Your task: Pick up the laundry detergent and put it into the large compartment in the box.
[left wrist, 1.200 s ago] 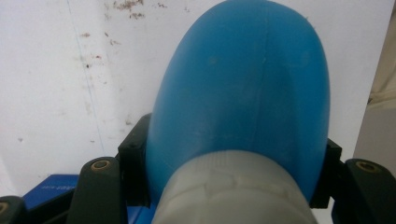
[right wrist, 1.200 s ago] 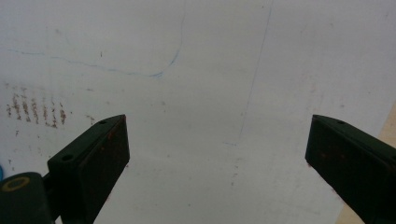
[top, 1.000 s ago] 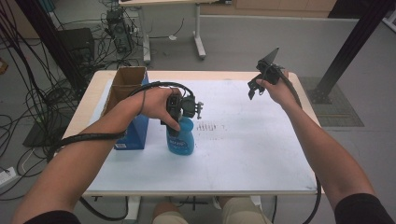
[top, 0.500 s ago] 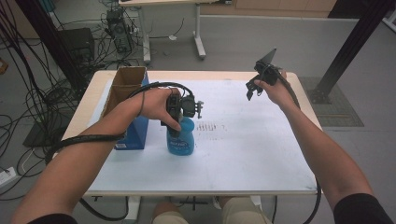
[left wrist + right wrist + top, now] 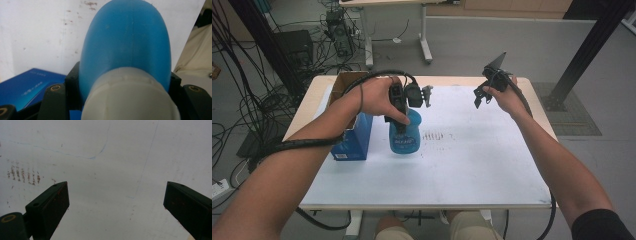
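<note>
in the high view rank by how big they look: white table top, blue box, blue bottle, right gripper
1. white table top
2. blue box
3. blue bottle, partly hidden by the left gripper
4. right gripper, raised nearer the camera, so unsure

Bottle (image 5: 404, 137) at table (image 5: 472, 170) centre-left, clamped at its top by left gripper (image 5: 401, 122). Box (image 5: 354, 140) just left of bottle, at table's left edge. Right gripper (image 5: 482, 97) well apart to the right, over the far right part.
</note>
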Action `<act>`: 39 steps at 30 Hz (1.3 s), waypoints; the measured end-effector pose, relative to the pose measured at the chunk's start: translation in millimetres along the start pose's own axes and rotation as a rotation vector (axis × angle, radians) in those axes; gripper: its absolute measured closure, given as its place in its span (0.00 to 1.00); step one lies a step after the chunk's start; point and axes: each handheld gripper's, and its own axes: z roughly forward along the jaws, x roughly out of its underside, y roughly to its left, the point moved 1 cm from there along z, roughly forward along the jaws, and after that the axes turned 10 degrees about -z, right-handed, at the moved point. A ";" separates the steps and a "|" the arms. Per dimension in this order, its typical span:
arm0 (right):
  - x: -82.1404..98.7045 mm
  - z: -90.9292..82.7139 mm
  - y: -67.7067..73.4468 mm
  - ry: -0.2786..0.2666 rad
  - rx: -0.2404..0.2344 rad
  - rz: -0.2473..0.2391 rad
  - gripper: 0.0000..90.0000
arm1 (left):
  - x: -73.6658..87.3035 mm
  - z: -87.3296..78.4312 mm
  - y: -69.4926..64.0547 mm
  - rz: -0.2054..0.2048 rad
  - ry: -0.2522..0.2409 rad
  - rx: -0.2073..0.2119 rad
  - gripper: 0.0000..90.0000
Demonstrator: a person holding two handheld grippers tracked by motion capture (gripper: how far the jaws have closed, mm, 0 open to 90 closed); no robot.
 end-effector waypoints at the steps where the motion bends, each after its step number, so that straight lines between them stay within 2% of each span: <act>1: 0.0 -0.1 0.8 0.001 0.000 0.000 0.07 | 0.9 -6.1 0.7 -0.024 -0.010 -0.004 0.42; 3: 0.2 -0.8 1.8 0.001 -0.003 -0.003 0.07 | -0.2 -19.9 3.3 -0.083 -0.014 -0.006 0.42; 6: 1.5 -1.9 2.7 -0.003 -0.006 -0.009 0.07 | 1.8 -41.5 9.1 -0.192 -0.034 -0.011 0.42; 9: 2.9 -3.6 3.5 -0.006 -0.009 -0.012 0.07 | 4.2 -61.2 12.2 -0.278 -0.050 -0.033 0.43; 10: 3.8 -4.4 3.5 -0.010 -0.011 -0.015 0.07 | 4.1 -66.3 13.6 -0.294 -0.049 -0.040 0.43; 17: 8.0 -8.9 3.4 -0.021 -0.017 -0.022 0.07 | 7.3 -110.7 29.0 -0.499 -0.056 -0.069 0.43; 21: 10.6 -11.8 3.0 -0.026 -0.022 -0.026 0.07 | 8.3 -133.9 38.5 -0.590 -0.053 -0.085 0.43; 30: 14.7 -17.5 -1.1 -0.032 -0.029 -0.026 0.07 | 25.1 -172.3 63.8 -0.788 -0.043 -0.102 0.43; 31: 14.9 -18.3 -1.4 -0.031 -0.030 -0.024 0.07 | 28.6 -177.6 67.9 -0.824 -0.042 -0.101 0.43; 33: 16.0 -19.1 -1.8 -0.034 -0.030 -0.026 0.07 | 34.7 -186.3 73.4 -0.871 -0.046 -0.106 0.43; 39: 17.1 -20.9 -1.5 -0.041 -0.038 -0.031 0.07 | 53.1 -201.4 85.2 -1.009 -0.055 -0.134 0.43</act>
